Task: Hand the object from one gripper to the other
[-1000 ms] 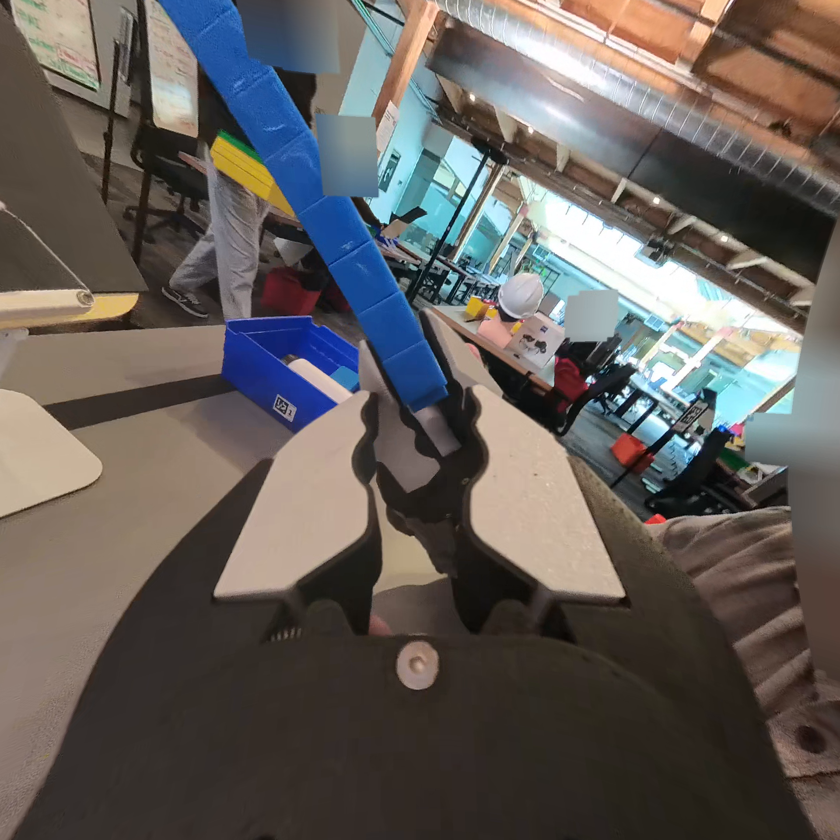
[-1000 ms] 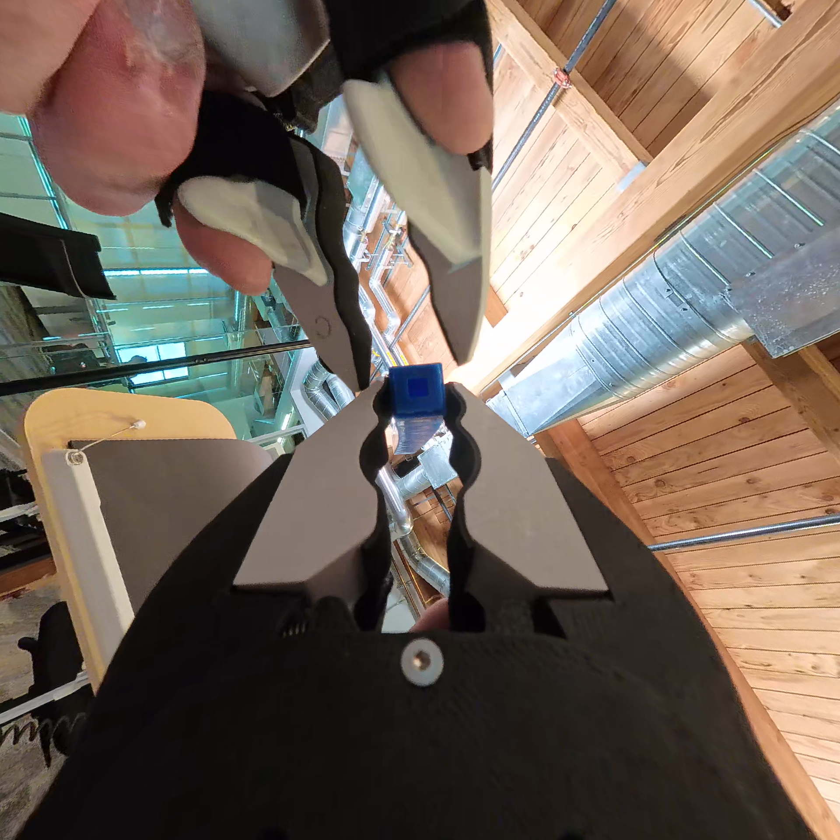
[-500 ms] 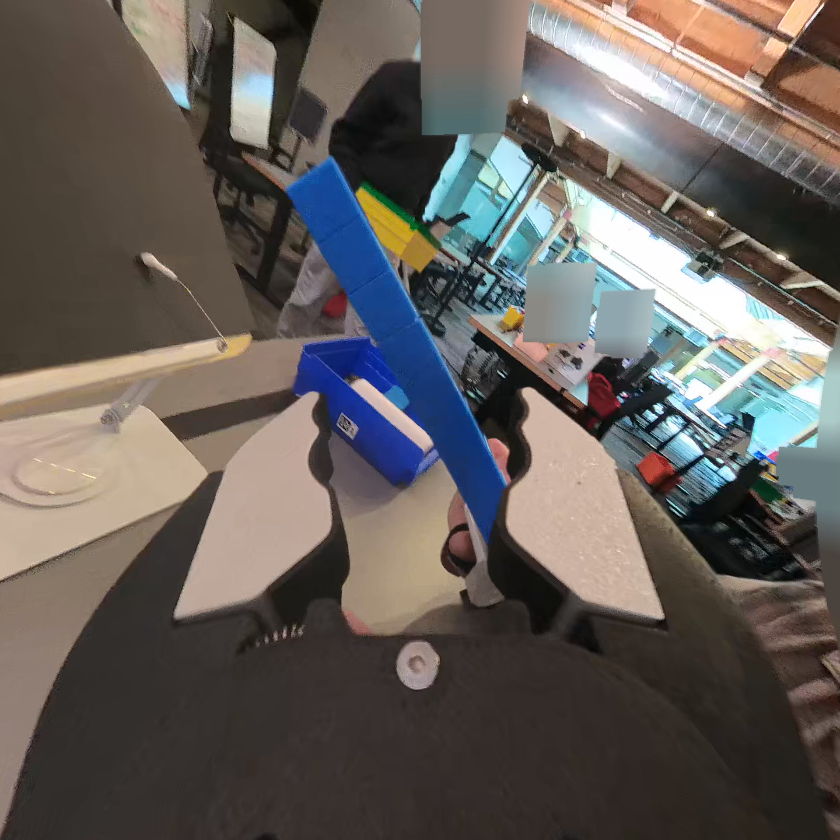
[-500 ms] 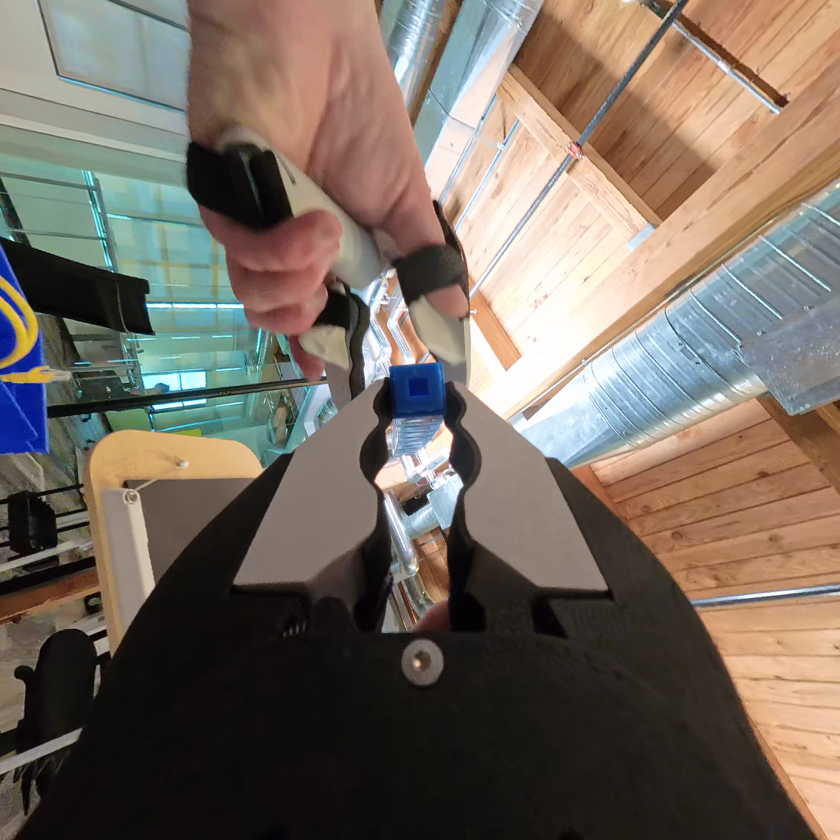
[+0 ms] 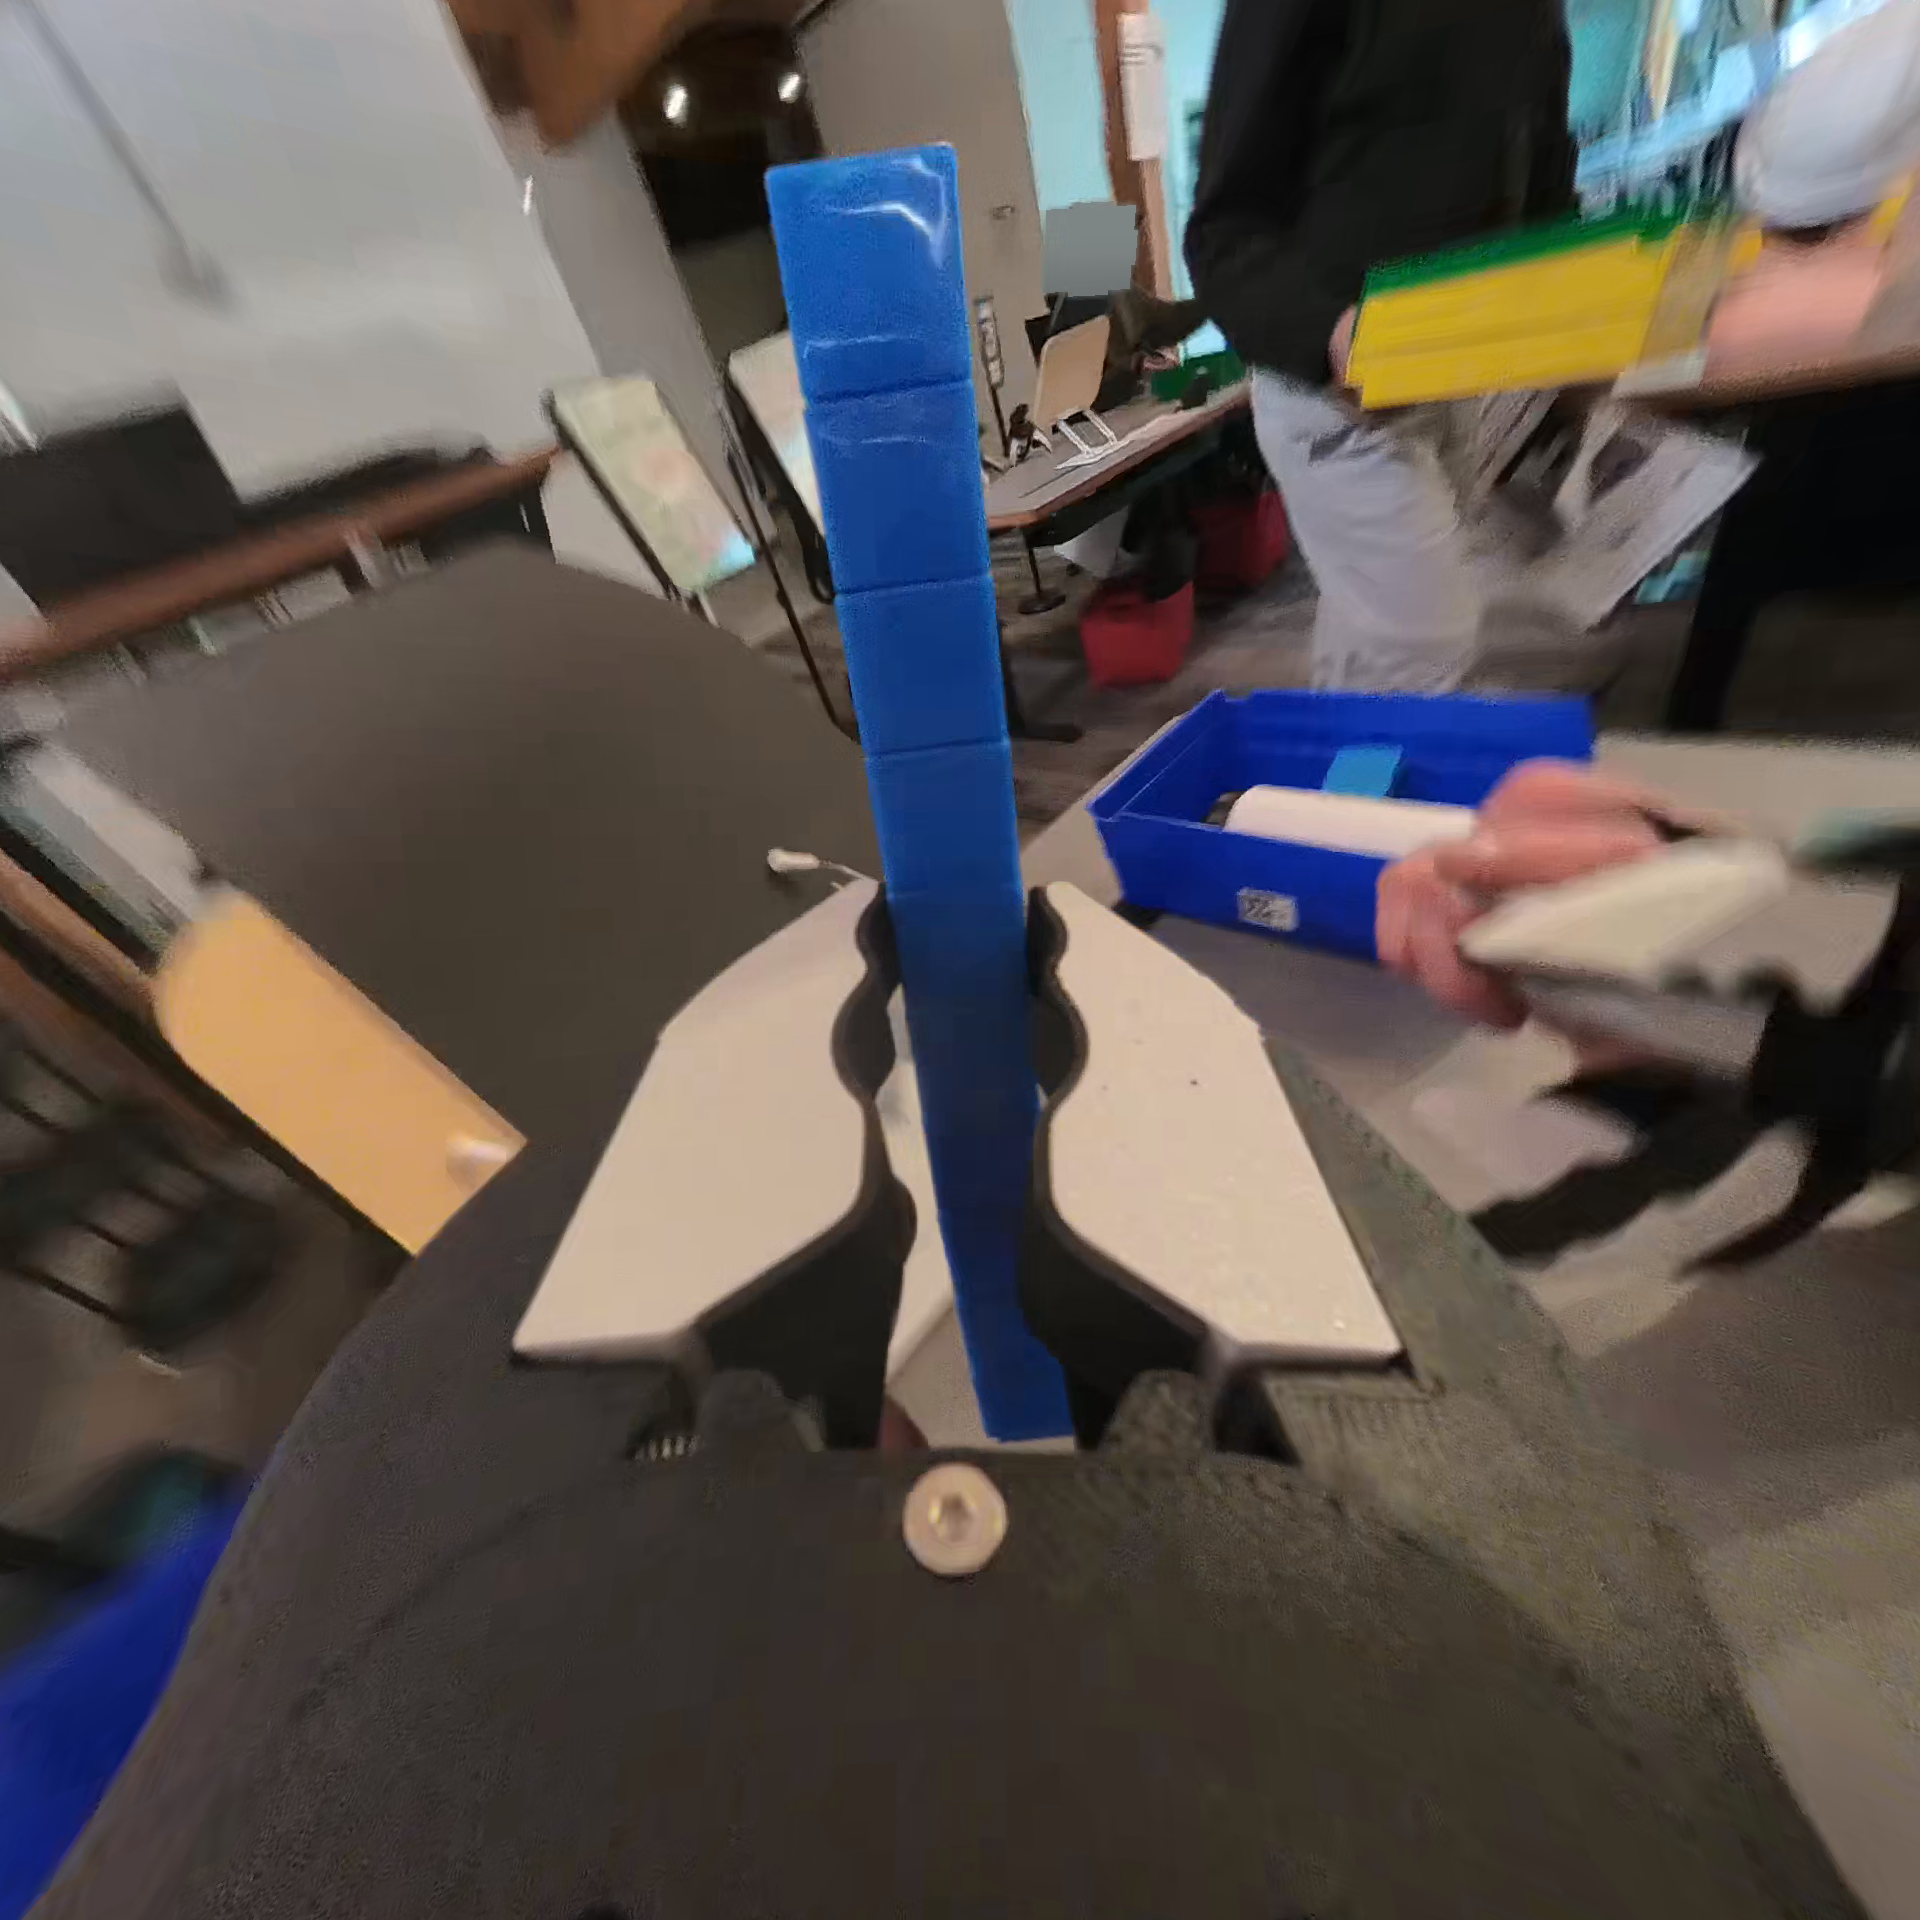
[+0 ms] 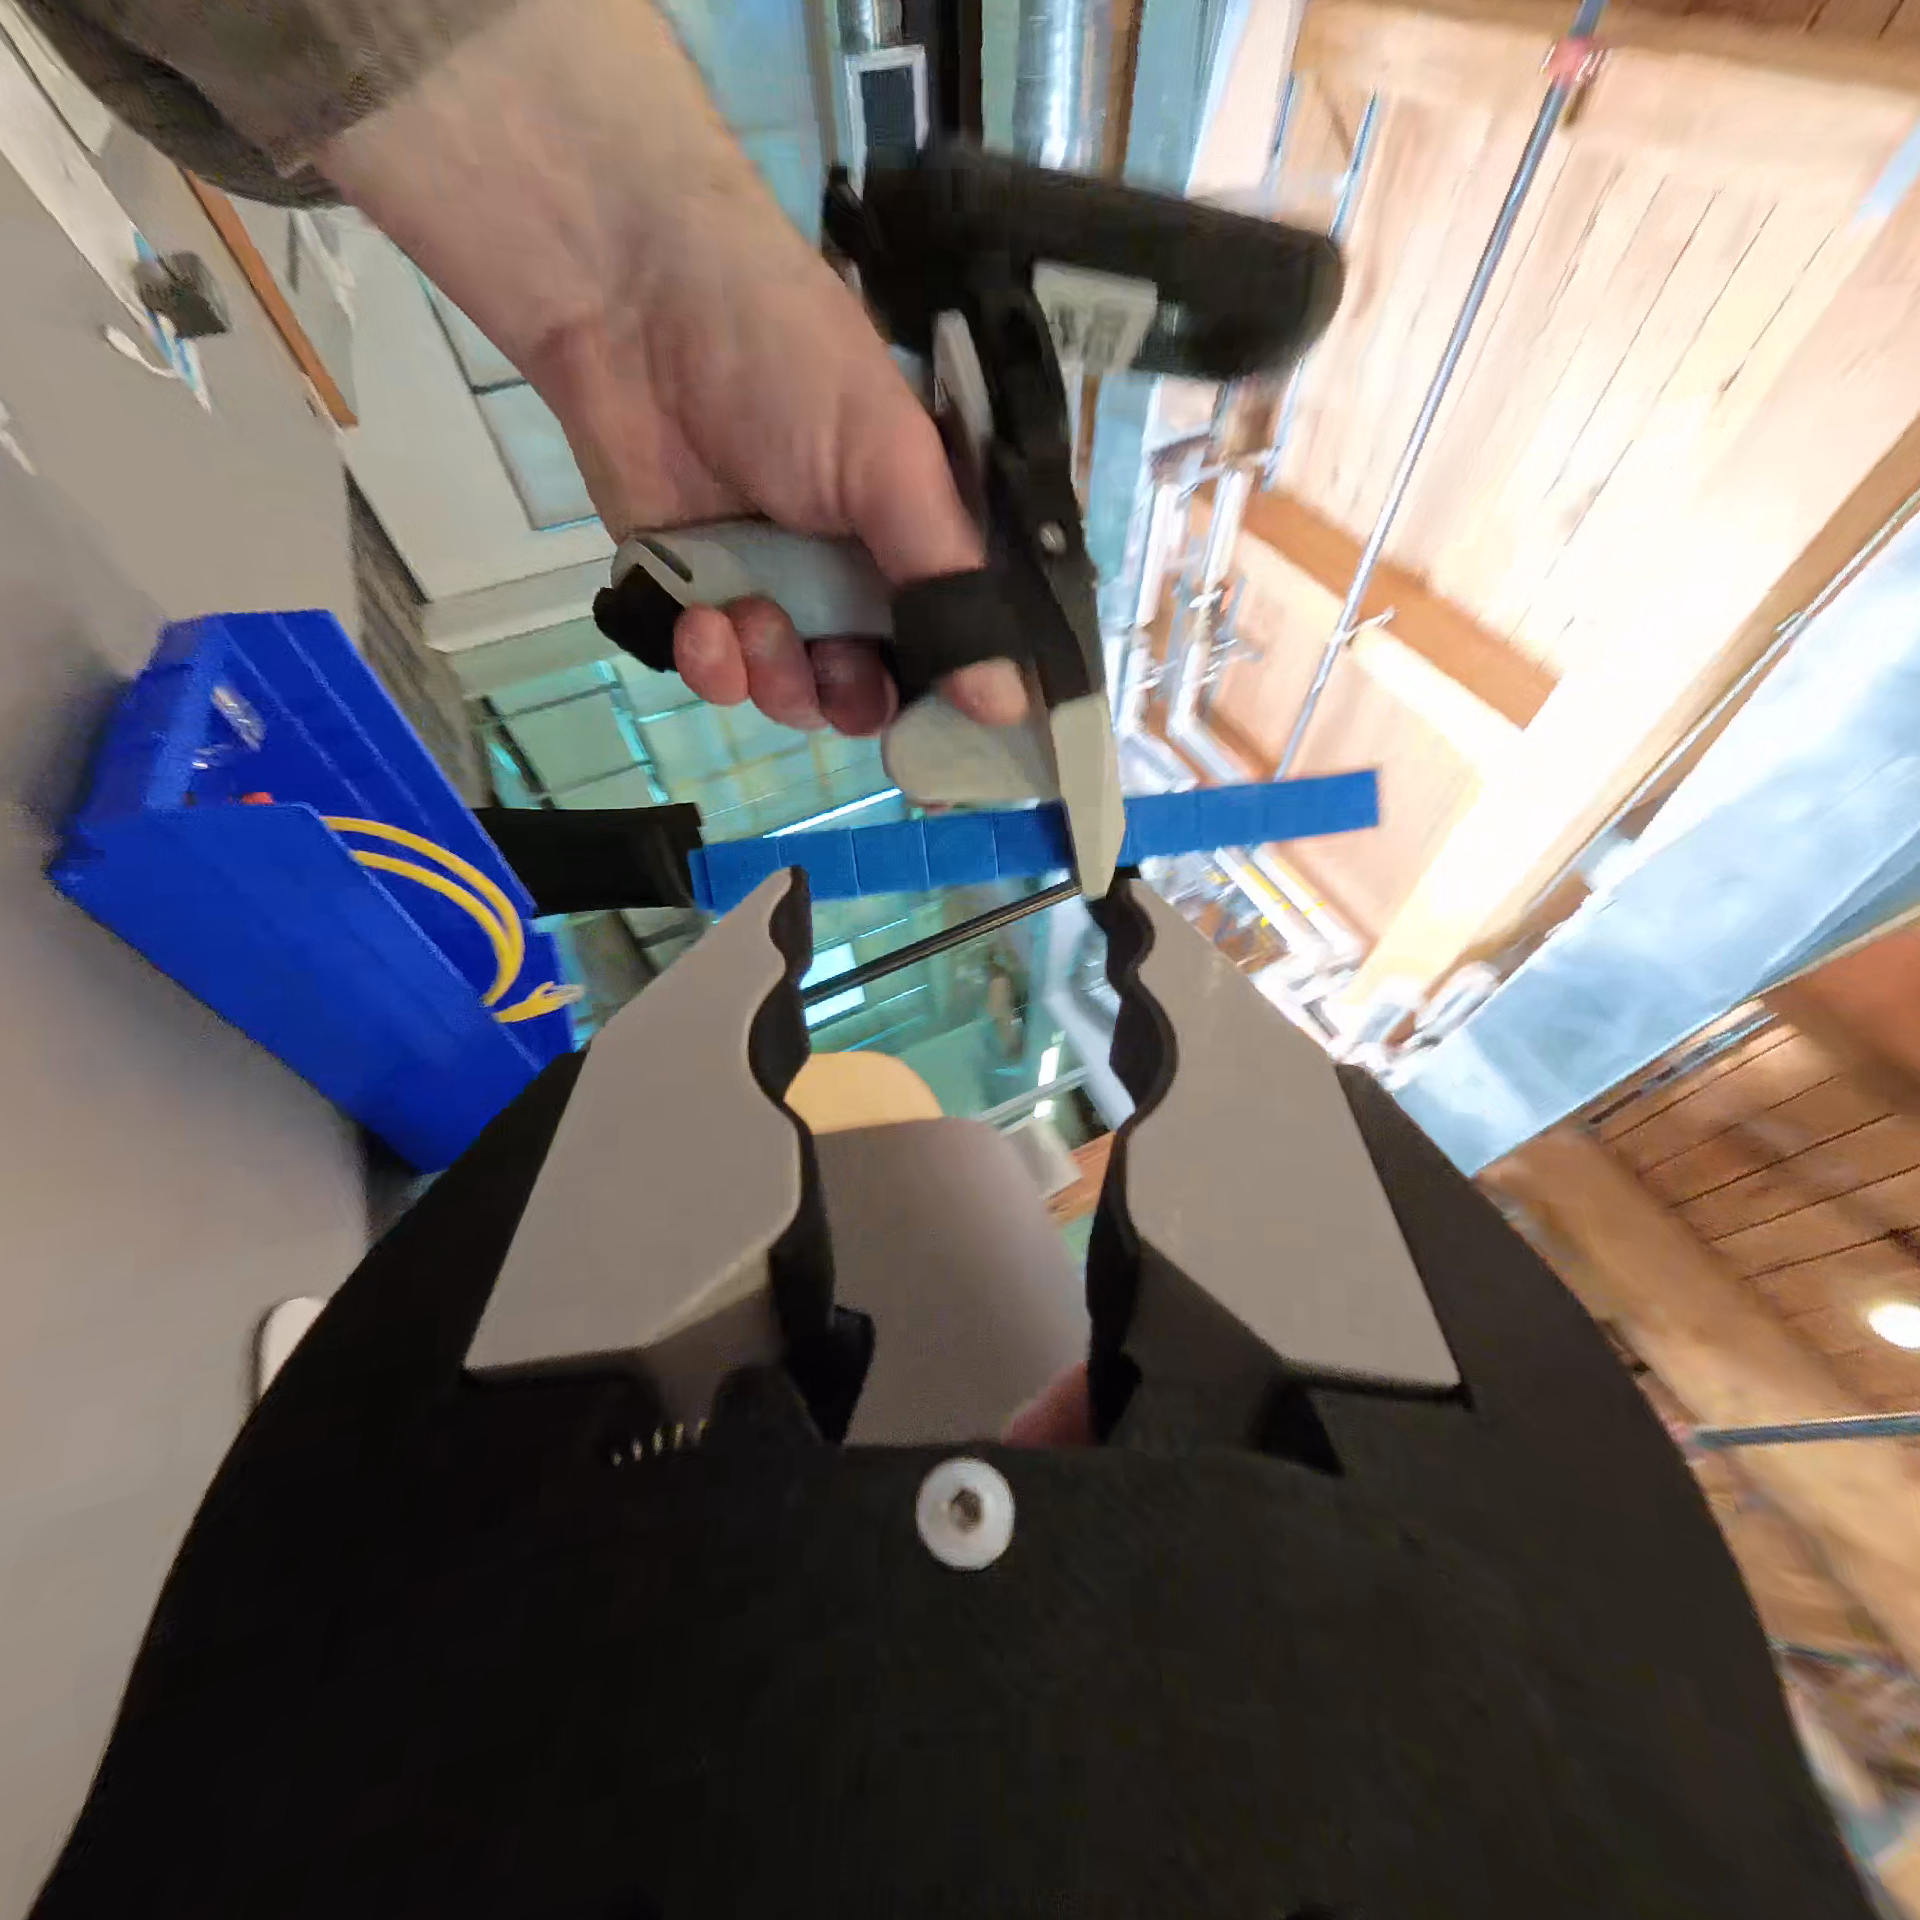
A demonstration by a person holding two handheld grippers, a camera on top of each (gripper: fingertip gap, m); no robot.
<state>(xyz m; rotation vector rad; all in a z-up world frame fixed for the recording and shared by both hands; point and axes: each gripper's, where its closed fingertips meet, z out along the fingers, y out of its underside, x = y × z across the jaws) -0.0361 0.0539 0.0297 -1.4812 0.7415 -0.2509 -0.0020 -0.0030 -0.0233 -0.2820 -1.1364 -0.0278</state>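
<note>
Handover apparently done: blue segmented bar clamped upright between left gripper jaws, in mid-air over the worktop. Right gripper empty, jaws apart, just beside the bar. Nothing left but to draw clear.

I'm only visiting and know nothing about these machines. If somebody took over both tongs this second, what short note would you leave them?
Left tongs: shut on the blue segmented bar, which stands upright between the fingers.
Right tongs: open, empty, clear of the bar.
Blue bin sits on the grey table, off to the side.
Done: the bar is now in the left tongs alone.
Left: nothing more of the handover itself; just keep the grip firm.
</note>
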